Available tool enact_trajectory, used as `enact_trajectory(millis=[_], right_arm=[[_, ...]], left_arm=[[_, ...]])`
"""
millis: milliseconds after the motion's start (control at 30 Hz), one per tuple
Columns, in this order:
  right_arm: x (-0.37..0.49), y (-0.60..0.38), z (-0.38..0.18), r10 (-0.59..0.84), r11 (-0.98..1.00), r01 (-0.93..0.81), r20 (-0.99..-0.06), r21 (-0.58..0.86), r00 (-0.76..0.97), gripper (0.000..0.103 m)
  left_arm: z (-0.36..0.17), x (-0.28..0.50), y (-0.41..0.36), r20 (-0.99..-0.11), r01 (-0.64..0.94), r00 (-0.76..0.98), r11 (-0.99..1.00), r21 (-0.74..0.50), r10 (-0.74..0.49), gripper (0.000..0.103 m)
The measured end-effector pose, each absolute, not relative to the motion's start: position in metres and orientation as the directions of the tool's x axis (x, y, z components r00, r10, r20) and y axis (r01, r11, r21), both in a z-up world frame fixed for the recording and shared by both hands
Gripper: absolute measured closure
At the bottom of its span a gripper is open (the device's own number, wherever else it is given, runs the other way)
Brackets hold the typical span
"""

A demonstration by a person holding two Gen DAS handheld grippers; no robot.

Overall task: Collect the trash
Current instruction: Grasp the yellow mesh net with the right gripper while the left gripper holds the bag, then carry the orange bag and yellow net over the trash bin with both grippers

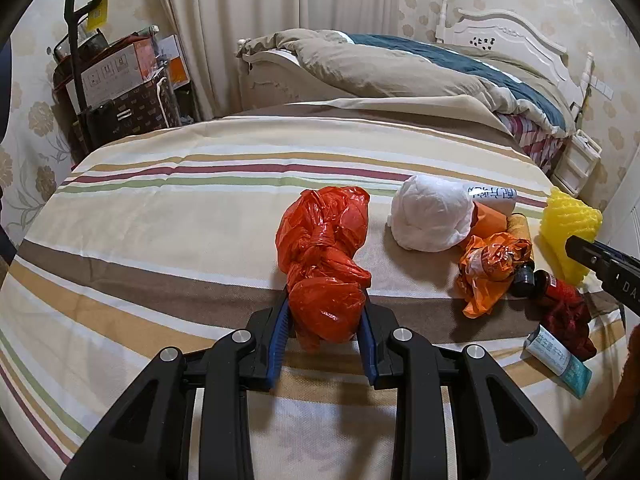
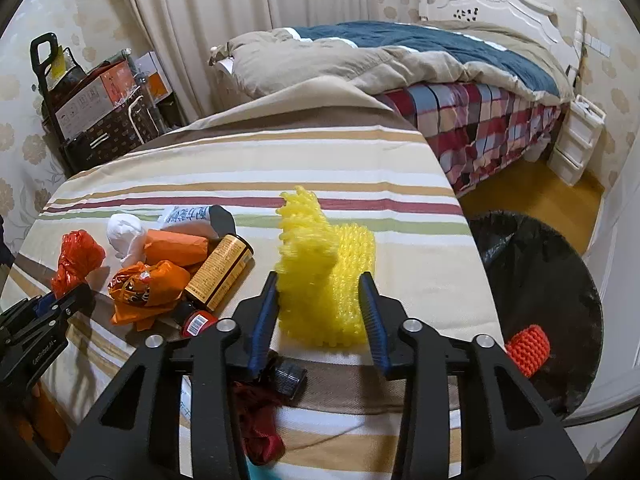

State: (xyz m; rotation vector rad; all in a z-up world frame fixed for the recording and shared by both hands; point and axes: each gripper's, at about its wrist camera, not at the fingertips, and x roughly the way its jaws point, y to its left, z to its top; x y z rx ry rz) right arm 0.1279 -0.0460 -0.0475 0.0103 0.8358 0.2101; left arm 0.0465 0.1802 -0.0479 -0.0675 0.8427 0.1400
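Left gripper (image 1: pixel 326 312): seen nearest the left wrist lens, its blue-padded fingers (image 1: pixel 280 328) pressed against both sides of a knotted red plastic bag (image 1: pixel 324 256), which is held between them over the striped cloth (image 1: pixel 160 216).

Far left of that gripper: a black hand trolley (image 1: pixel 78 60) loaded with cardboard boxes (image 1: pixel 116 68) is seen against the wallpapered wall.

Ahead of the left gripper: cream curtains (image 1: pixel 240 20) and a bed (image 1: pixel 400 64) under a beige and teal quilt are visible beyond the cloth.

Right of the left gripper: a white wad (image 1: pixel 432 216), a crumpled orange wrapper (image 1: pixel 492 268), a brown bottle (image 1: pixel 522 232) and a dark red bottle (image 1: pixel 556 284) are shown lying close together; a white and teal tube (image 1: pixel 560 360) lies nearer the lens.

Right gripper (image 2: pixel 322 312): its jaws are set wide, and a yellow foam net (image 2: pixel 324 276) stands between the blue pads. Whether the pads are touching the net cannot be told.

Left of the right gripper: the same heap of wrapper, bottles and wad is seen, with the bagged left gripper at the frame edge.

Right of the right gripper: a black-lined bin (image 2: pixel 552 292) is placed beside the cloth's edge, with an orange foam net (image 2: pixel 528 348) lying inside it.
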Motion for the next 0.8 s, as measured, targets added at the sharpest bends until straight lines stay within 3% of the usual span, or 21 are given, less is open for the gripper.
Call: enact_trajectory(millis=[233,267,800], right_arm=[[0.114,-0.052,-0.039,0.192,0.979,-0.183,-0.71,0.091,0.678,0.072],[0.111,-0.055,-0.038,0.191,0.979,-0.18,-0.706,0.092,0.682,0.086],[0.073,-0.141,-0.022,0.101,0.993,-0.033,-0.658,0.114,0.746,0.085]], left_arm=[[-0.041,0.038,0.174,-0.736,-0.144,0.671,0.989,-0.019,0.083,0.072],[-0.039,0.036,0.172,-0.733,-0.14,0.675,0.99,-0.023,0.078,0.072],[-0.01,0.023,0.083,-0.674,0.049,0.735,0.997,-0.058,-0.075,0.072]])
